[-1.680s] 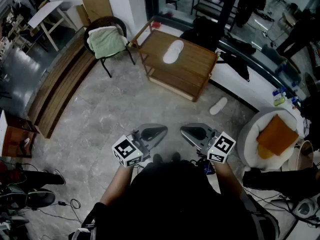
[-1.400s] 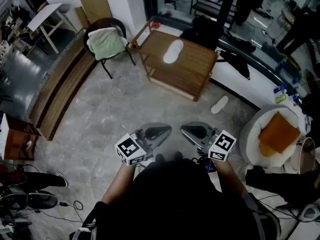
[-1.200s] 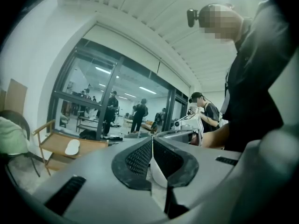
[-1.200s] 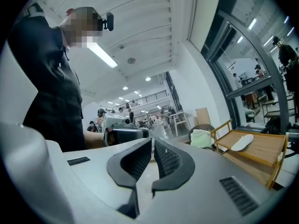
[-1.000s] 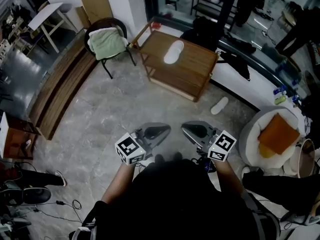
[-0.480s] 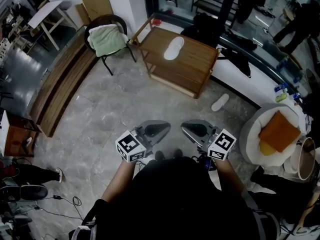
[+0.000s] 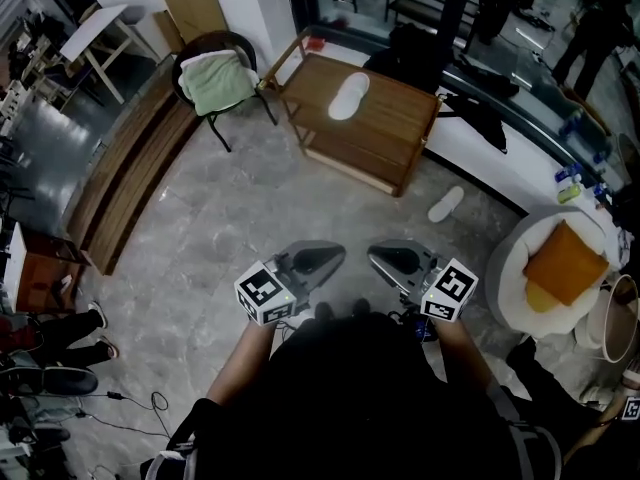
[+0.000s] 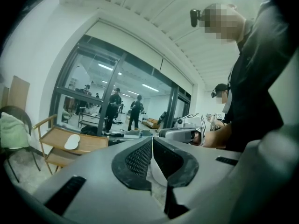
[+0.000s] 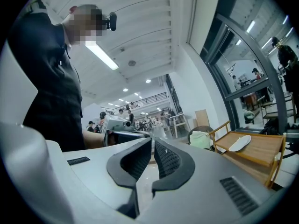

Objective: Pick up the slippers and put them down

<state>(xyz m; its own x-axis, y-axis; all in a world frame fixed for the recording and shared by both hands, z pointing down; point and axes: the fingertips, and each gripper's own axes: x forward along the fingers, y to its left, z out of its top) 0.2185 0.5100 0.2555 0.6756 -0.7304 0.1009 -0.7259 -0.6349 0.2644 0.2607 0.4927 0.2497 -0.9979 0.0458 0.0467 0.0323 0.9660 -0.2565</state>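
- Little changed: left hand-held gripper [image 7: 322, 260] and right hand-held gripper [image 7: 388, 259] stayed put, jaws closed, empty.
- One slipper [image 7: 349, 97] lay on the counter [image 7: 395, 128] ahead, a second slipper [image 7: 446, 203] on the floor [image 7: 250, 198] ahead-right; pickup seemingly unstarted.

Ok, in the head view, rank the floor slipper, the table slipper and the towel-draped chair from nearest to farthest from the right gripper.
From the right gripper:
1. floor slipper, ahead to its right, by the wall.
2. table slipper, farther ahead on the wooden table.
3. chair, farthest, ahead to the left.
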